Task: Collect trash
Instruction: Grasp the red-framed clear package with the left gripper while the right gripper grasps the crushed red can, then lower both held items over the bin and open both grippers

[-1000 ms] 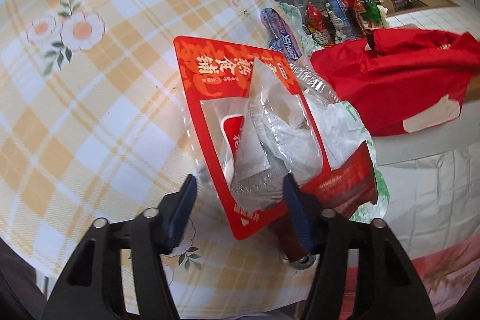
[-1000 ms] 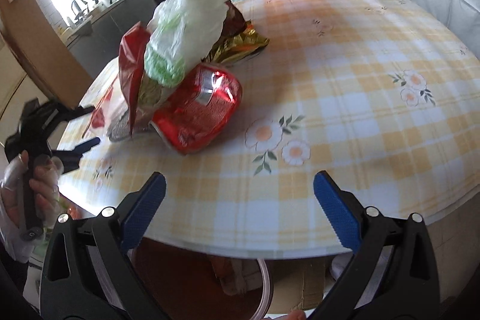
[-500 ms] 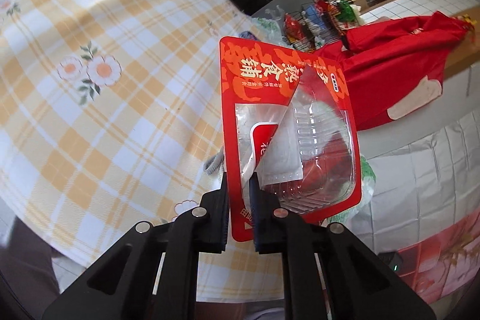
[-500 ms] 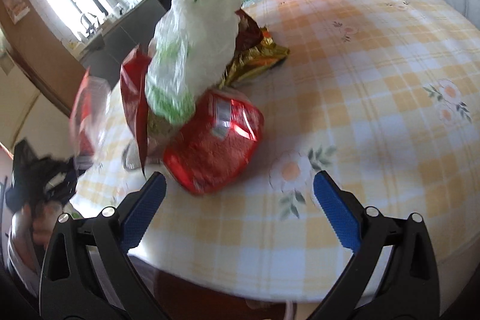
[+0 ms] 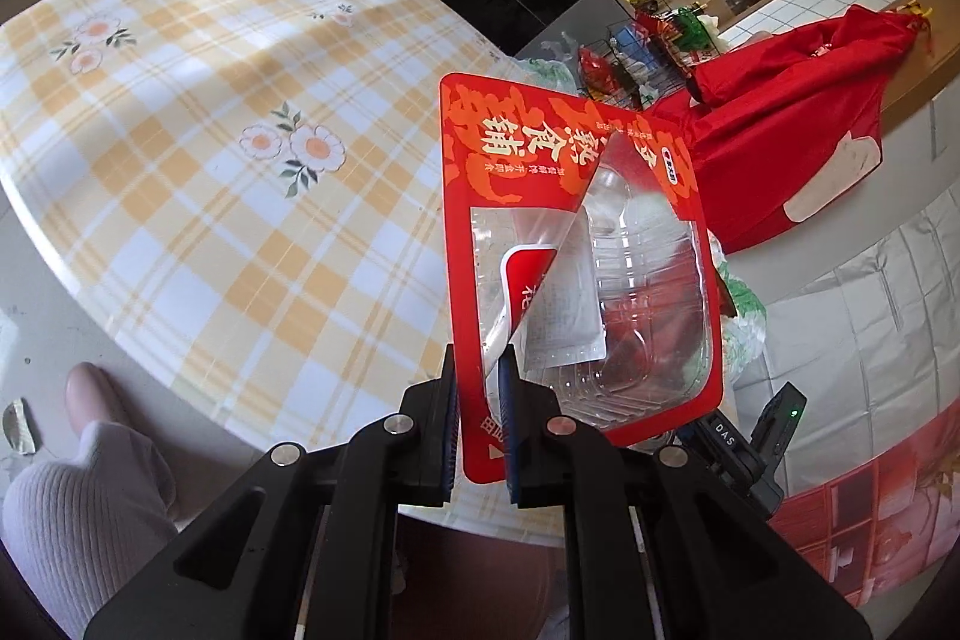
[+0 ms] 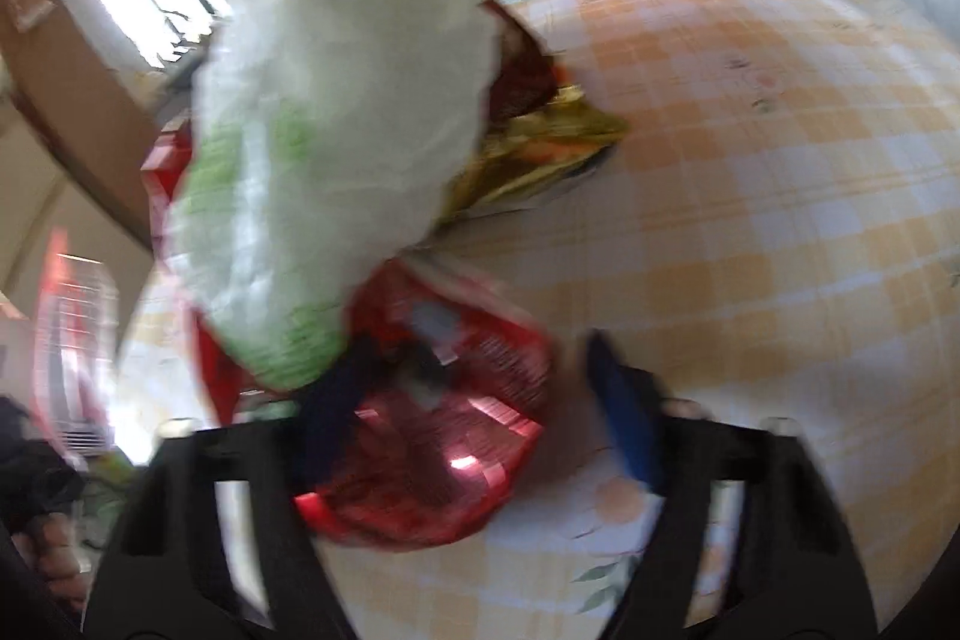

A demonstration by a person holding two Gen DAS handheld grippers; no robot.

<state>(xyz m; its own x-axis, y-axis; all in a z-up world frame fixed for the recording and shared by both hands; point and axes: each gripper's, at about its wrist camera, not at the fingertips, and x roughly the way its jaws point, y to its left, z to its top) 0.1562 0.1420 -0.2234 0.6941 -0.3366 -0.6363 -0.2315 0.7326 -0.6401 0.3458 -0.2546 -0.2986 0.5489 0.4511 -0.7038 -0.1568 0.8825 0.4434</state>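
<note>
The red pack (image 5: 570, 196) with its clear tray has left the tabletop (image 5: 198, 148): a second ago it lay flat on the checked cloth between the open jaws of the left gripper (image 5: 480, 418), and now it hangs upright in the air, pinched by its lower left corner with the pads tight on the film. One piece of trash is thus in hand, and what it needs next is somewhere to go; no bin shows in either view.

In the right view the red foil bag (image 6: 432, 436) has grown from a small thing well ahead to a shape that fills the space between the fingers of the right gripper (image 6: 474, 412). Those jaws are closing, with the bag between them, but blur hides whether the pads press on it yet. If the grip takes, a second piece comes off the heap.

Behind the foil bag stands a white and green plastic bag (image 6: 336, 100), leaning on it, with a gold wrapper (image 6: 540, 148) just beside. Pulling the foil bag out will likely tip the plastic bag.

The heap sits near the tabletop's rounded near edge, so a nudged piece could fall to the floor. Beyond it the cloth is bare and offers wide room. The held pack hangs over that edge, close to the person's knee (image 5: 90, 460).
</note>
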